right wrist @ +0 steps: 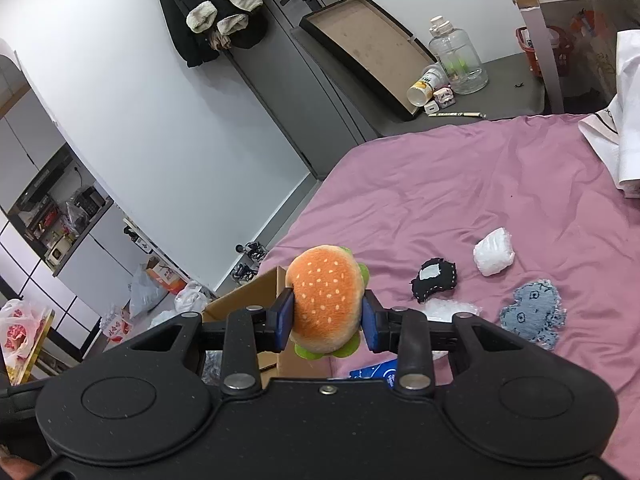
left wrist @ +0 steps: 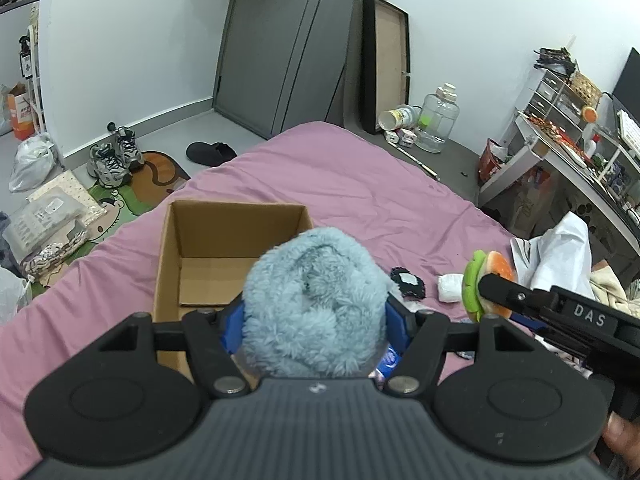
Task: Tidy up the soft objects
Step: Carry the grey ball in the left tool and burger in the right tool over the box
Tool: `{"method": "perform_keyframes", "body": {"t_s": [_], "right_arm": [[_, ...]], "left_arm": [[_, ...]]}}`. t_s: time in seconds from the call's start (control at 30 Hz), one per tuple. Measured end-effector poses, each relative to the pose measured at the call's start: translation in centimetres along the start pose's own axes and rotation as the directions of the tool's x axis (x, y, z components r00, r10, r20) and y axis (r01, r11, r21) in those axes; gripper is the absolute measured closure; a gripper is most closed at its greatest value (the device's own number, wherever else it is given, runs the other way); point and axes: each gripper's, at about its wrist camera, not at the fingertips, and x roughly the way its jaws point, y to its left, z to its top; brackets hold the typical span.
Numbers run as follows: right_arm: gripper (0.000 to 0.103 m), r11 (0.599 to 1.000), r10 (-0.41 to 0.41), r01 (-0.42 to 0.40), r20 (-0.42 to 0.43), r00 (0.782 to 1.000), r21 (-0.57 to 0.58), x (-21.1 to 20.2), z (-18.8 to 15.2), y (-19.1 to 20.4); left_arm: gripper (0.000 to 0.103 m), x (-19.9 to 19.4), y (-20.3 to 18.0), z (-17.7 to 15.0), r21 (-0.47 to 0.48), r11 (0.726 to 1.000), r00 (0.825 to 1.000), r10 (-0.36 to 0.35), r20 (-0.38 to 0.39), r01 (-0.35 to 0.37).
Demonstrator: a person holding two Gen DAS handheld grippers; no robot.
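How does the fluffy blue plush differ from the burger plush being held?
The fluffy blue plush is shaggy and one color; the burger plush is smooth, orange with green trim. The blue one fills the left gripper; the burger sits smaller in the right gripper. Both are clamped near the cardboard box.

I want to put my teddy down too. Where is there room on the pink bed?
The far half of the pink sheet beyond the cardboard box is bare. Inside the box is bare too. It is crowded near the black pouch, white bundle and denim patch.
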Motion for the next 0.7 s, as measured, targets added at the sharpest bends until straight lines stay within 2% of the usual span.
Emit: {"method": "perform_keyframes", "body": {"t_s": [0.4,0.7], "right_arm": [[0.068,0.999,0.040,-0.040,0.007,0.999,0.002,2.5,-0.3,1.6],[0.068,0.998,0.059,-0.059,0.014,0.998,-0.007,4.4,-0.8,3.2]], "left_arm": [[0.037,2.3,3.0,1.4,-0.036,0.999,1.000,0.022,-0.001,-0.023],[0.037,4.7,4.1,2.5,-0.042,0.999,1.000,0.009,-0.011,-0.009]]}}
